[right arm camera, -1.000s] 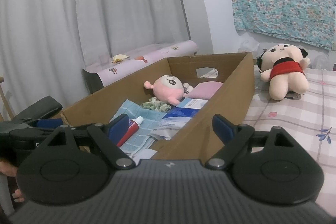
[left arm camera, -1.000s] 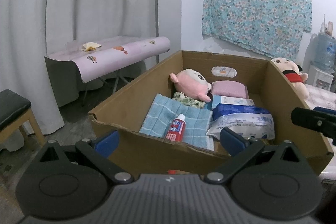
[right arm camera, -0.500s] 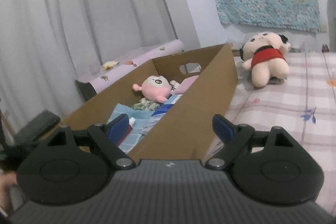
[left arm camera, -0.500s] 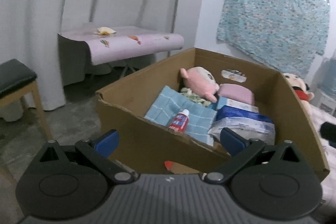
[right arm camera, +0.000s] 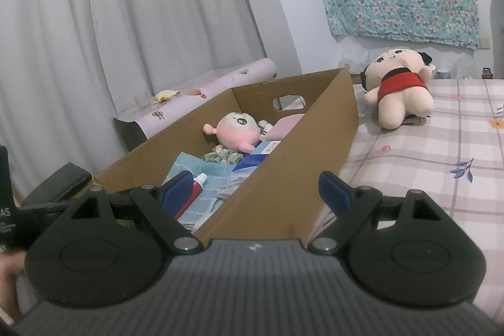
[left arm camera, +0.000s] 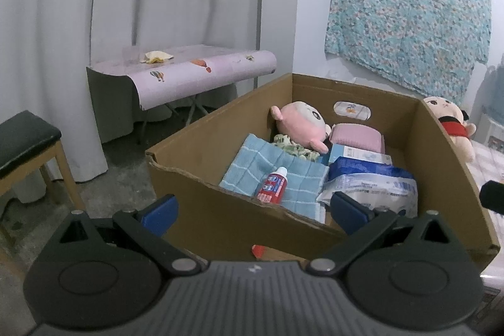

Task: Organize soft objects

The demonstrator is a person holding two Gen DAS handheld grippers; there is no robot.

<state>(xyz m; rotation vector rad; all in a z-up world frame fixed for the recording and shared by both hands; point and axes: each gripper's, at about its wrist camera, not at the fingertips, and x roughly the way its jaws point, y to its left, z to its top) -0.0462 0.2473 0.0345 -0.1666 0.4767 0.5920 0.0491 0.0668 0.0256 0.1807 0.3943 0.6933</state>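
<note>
A cardboard box [left arm camera: 220, 210] holds a pink plush toy [left arm camera: 299, 122], a blue towel [left arm camera: 267, 166], a toothpaste tube [left arm camera: 272, 186], a pink pad [left arm camera: 357, 136] and a blue-white packet [left arm camera: 371, 181]. My left gripper [left arm camera: 253, 210] is open and empty before the box's near wall. My right gripper [right arm camera: 256, 191] is open and empty, straddling the box's right wall [right arm camera: 299, 153]. A beige doll in red [right arm camera: 400, 87] lies on the checked bedsheet [right arm camera: 441, 153] beyond the box; it also shows in the left wrist view [left arm camera: 447, 122].
A small table with a pink cover [left arm camera: 189, 74] stands by the white curtain [left arm camera: 126, 5]. A black-seated wooden stool [left arm camera: 25, 144] is at the left. A floral cloth [left arm camera: 409, 14] hangs on the wall. A red scrap [left arm camera: 258, 251] lies below the box.
Both grippers have drawn back and shifted a little; the box looks slightly farther in the left view. The right view has swung right, showing more bedsheet. Both stay open and empty.
</note>
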